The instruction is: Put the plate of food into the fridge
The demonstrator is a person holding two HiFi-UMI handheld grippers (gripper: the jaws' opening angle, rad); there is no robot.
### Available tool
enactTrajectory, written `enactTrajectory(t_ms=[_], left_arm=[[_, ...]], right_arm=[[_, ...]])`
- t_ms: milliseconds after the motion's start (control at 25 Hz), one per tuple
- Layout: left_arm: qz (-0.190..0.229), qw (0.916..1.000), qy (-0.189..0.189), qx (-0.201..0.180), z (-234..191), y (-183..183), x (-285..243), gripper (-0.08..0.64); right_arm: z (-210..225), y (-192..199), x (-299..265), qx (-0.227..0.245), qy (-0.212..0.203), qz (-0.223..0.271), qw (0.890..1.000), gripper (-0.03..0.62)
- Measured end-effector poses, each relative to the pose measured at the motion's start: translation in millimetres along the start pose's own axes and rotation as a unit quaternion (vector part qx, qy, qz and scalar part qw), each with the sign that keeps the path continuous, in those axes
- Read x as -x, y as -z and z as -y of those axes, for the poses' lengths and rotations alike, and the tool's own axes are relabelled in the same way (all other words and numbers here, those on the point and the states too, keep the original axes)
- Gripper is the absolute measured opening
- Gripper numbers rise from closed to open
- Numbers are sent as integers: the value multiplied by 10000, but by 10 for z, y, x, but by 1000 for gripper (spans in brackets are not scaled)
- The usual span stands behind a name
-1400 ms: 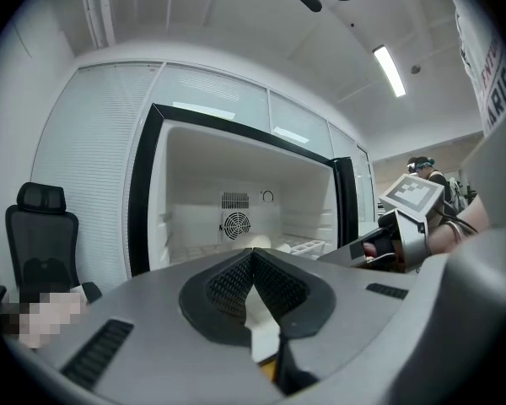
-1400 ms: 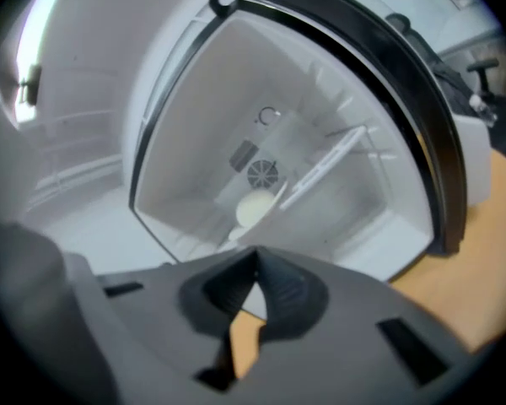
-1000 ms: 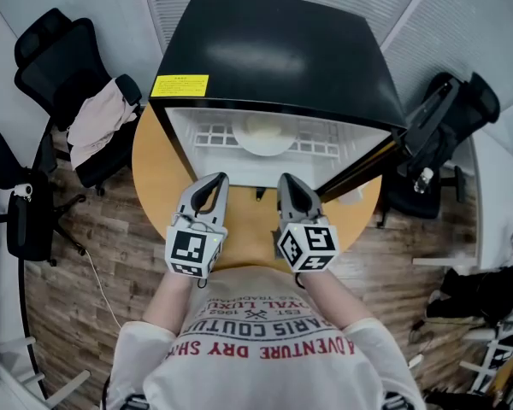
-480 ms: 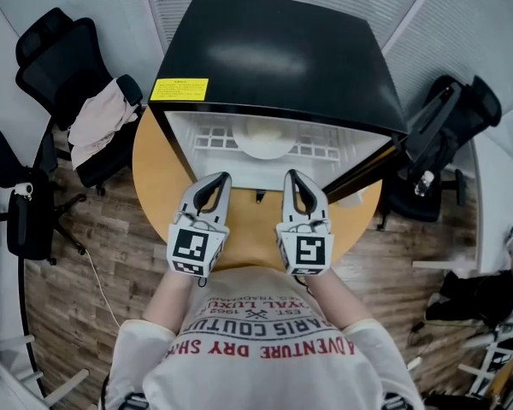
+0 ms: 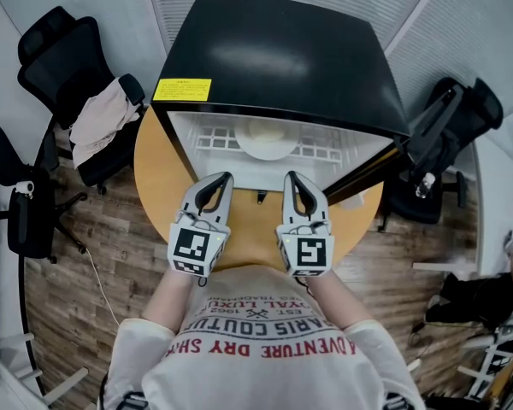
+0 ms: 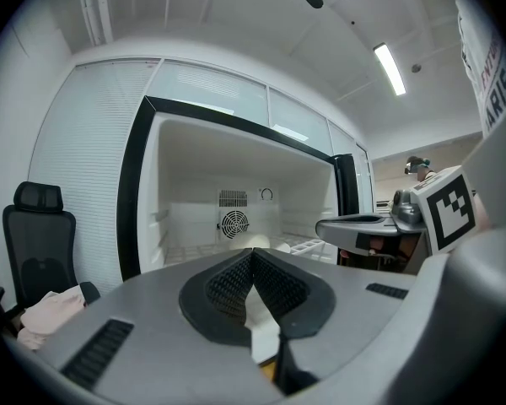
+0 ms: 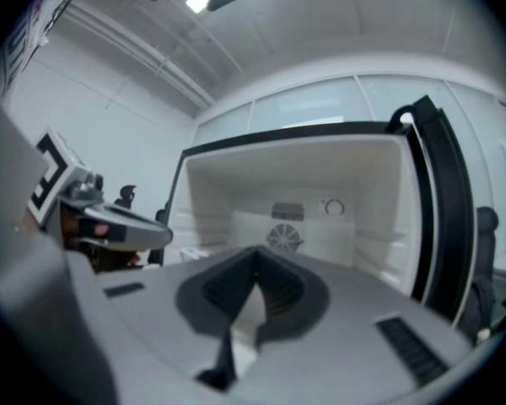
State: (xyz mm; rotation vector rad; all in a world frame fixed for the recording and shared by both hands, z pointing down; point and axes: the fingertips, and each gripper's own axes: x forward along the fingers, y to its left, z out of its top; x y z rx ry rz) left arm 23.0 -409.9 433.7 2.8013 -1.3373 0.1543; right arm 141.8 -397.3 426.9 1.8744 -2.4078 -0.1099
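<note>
A small black fridge (image 5: 278, 54) stands on a round wooden table (image 5: 154, 173) with its door (image 5: 372, 165) swung open to the right. Inside, a white plate of pale food (image 5: 267, 137) rests on the white wire shelf (image 5: 214, 135). My left gripper (image 5: 215, 182) and right gripper (image 5: 295, 180) hover side by side over the table just in front of the fridge opening, both shut and empty. In the left gripper view the fridge interior with its fan (image 6: 234, 224) lies straight ahead; the right gripper view shows the same white interior (image 7: 295, 218).
Black office chairs stand at the left (image 5: 64, 58), one draped with a pale cloth (image 5: 98, 118), and another at the right (image 5: 457, 118). The open door juts out past the table's right edge. Wooden floor surrounds the table.
The right gripper has turned at the wrist and shifted slightly right, now pointing straight at the fridge. The left gripper has barely moved.
</note>
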Motion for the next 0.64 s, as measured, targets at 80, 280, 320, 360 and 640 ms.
enactTrajectory(t_ms=[80,280,320,360,640], left_arm=[[35,10000,30,-6,14,-14,0,32],[86,10000,23,-9,6,-41,3,32],[89,10000,6,6,-3,-39,6,32],[88,10000,-16,25,-13,-33,9,32],[87,9999,-55,83,-22,-11,6,32]], right_arm=[[-9,17,7,-55,-26,-27,10000,28],[-33,44,18,-155,-92,-90,9998,28],[-40,45,17,-149,-119,-86,9998,28],[-46,48,17,-149,-141,-88,9997,28],[-42,54,29,-225,-148,-130,9996,28]])
